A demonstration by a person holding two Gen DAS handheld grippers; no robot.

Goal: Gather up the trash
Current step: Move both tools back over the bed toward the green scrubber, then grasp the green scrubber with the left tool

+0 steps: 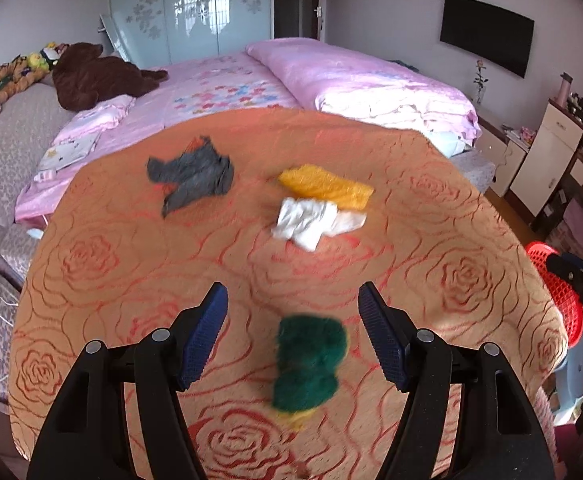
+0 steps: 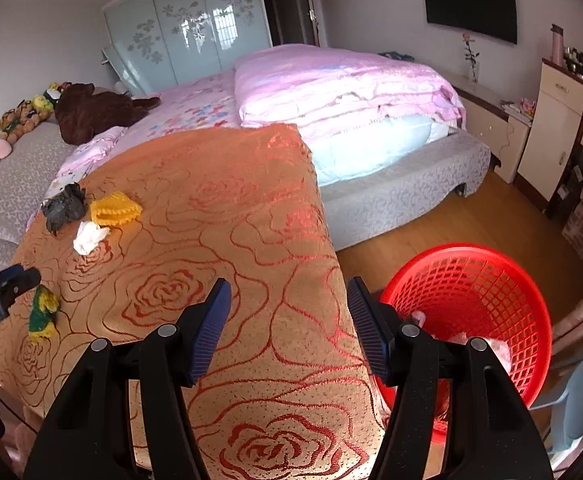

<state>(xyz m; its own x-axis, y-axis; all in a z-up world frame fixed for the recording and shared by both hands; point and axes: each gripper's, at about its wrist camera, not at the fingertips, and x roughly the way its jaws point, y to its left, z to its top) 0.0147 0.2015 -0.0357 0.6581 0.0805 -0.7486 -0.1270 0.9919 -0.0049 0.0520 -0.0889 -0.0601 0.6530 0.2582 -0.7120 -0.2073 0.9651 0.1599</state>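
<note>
Left gripper (image 1: 293, 312) hangs with jaws apart over the green scrap (image 1: 307, 364), which lies on the orange cloth (image 1: 431, 240) untouched. Right gripper (image 2: 289, 312), also apart and empty, sits beside the red basket (image 2: 491, 276) at its 3 o'clock (something pale already inside). Grey (image 1: 191, 176), yellow (image 1: 327, 186) and white scraps (image 1: 311, 222) wait toward 12 o'clock, so most collecting remains.
</note>
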